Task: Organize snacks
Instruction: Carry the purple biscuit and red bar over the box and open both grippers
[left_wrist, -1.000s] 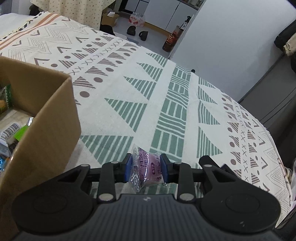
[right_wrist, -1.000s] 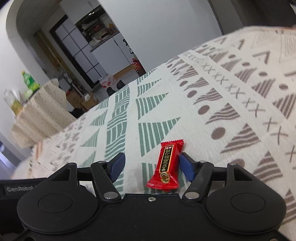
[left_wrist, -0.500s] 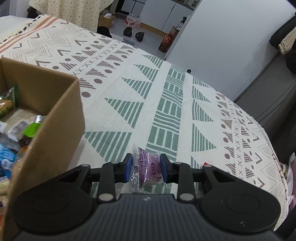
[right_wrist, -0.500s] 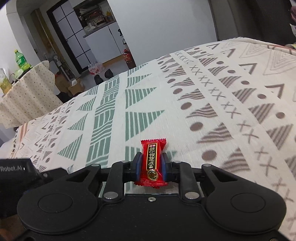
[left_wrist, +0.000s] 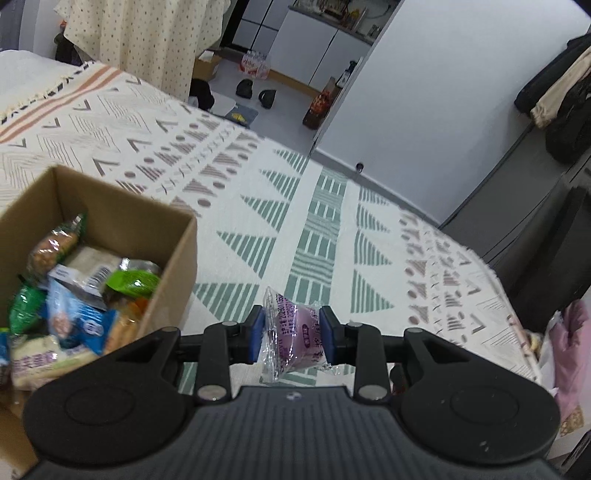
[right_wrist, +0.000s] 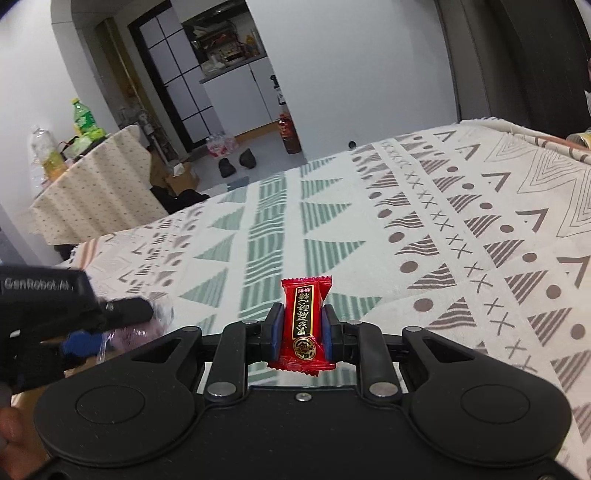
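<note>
Left gripper pinches purple snack, right gripper pinches red candy; both above the cloth. Carry each fully over the box rim (crowded already) before releasing.

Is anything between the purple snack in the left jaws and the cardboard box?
Nothing visible. The purple snack hangs over bare cloth, and the open-topped cardboard box sits just left; only its near wall must be cleared.

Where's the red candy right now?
In the right wrist view, the red candy is clamped upright in the right gripper, held above the patterned cloth, with the left gripper just to its left.
</note>
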